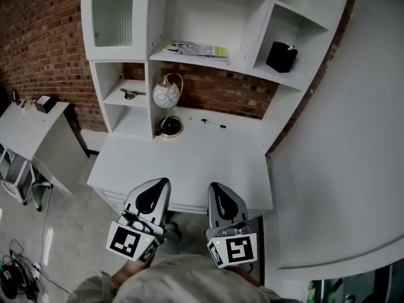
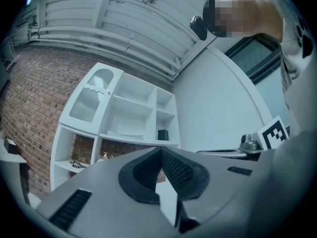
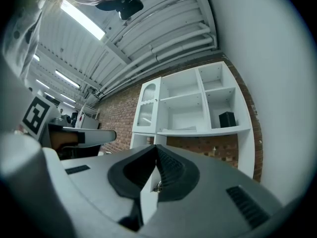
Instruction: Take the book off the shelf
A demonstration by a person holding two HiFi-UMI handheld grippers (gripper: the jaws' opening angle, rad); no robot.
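Book (image 1: 197, 50): there is just one, a thin one. It lies flat on the middle board of the white shelf unit (image 1: 208, 14), in its widest bay and close to the front lip. Its long axis runs side to side along that board, and a green strip marks the end nearer the unit's right-hand bays.

Two grippers wait in front of the unit, over the near edge of its desk top (image 1: 183, 163), well apart from the book. The left gripper (image 1: 161, 187) has its jaws pressed together with nothing between them, and so does the right gripper (image 1: 216, 191). Both point toward the unit. The book sits ahead of them and higher, roughly on the line between the two, so I can't call either hand nearer. Whichever goes must part its jaws first and meet the long front edge.

Elsewhere in the unit I count:
- one black box (image 1: 281, 57) in a right bay
- one patterned ornament (image 1: 166, 95) below the book's board
- one round dish (image 1: 170, 128) at the ornament's foot
- one pen (image 1: 213, 124) on the desk top
- one small metal piece (image 1: 131, 94) on a left shelf
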